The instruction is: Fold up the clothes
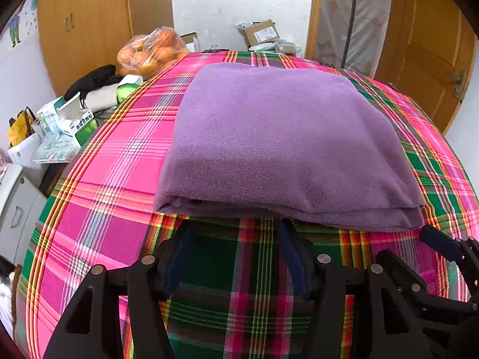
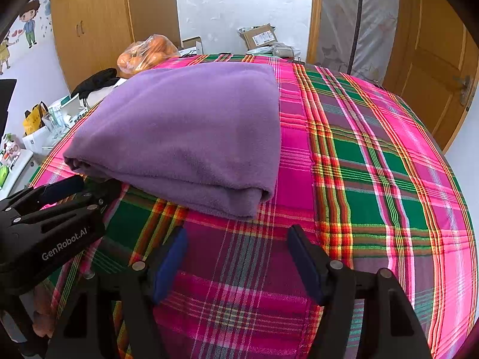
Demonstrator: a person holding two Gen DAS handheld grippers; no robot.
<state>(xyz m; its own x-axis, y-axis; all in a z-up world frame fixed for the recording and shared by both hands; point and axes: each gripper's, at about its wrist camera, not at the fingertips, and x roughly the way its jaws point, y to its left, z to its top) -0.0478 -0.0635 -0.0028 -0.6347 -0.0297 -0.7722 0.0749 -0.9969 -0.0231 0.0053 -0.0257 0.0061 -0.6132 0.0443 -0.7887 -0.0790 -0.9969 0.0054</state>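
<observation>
From my screens I see the table covered with a bright plaid cloth in pink, green and red (image 2: 374, 155). At its far left corner lies a clear plastic bag of orange fruits (image 1: 152, 49). Beside the bag a black fabric item (image 1: 89, 82) rests on something white. Green and white paper boxes (image 1: 80, 122) stand nearer (their print is too small to read). A brown cardboard parcel (image 1: 260, 33) sits at the white wall, between the wooden wardrobe (image 1: 80, 27) and the wooden door (image 1: 431, 56).
</observation>
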